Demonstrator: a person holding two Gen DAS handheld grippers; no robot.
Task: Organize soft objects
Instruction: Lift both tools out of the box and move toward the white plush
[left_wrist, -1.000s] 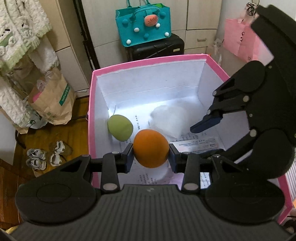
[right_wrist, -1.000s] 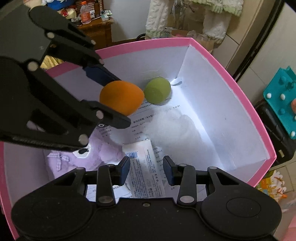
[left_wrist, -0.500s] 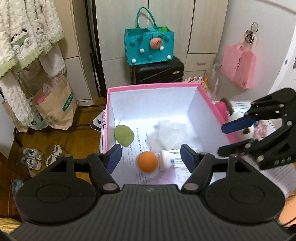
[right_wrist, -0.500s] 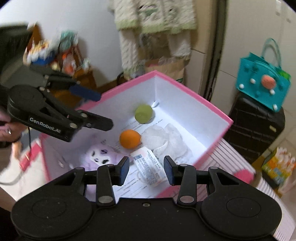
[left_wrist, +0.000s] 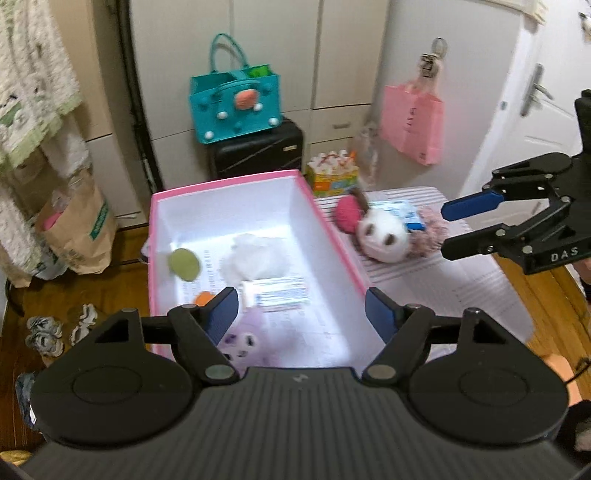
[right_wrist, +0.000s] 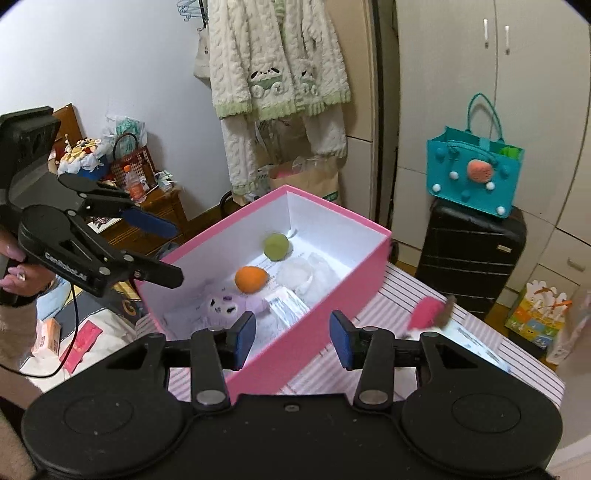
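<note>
A pink box (right_wrist: 314, 328) with white inner walls is seen on a striped cloth (left_wrist: 476, 284). Inside it lie an orange ball (right_wrist: 251, 279), a green ball (right_wrist: 276, 246), a white fluffy item (left_wrist: 255, 256), a packet (left_wrist: 277, 293) and a purple plush (right_wrist: 225, 306). Outside the box, on the cloth, a white plush (left_wrist: 382, 236) is lying beside a pink item (left_wrist: 347, 218). The left gripper (left_wrist: 301, 314) is held above the box's near end, its jaws opening with nothing gripped between them. The right gripper (right_wrist: 291, 334) is held over the box's side wall, its jaws also opening and empty. A teal bag (right_wrist: 474, 177) is set on a black suitcase (right_wrist: 472, 258) behind.
</note>
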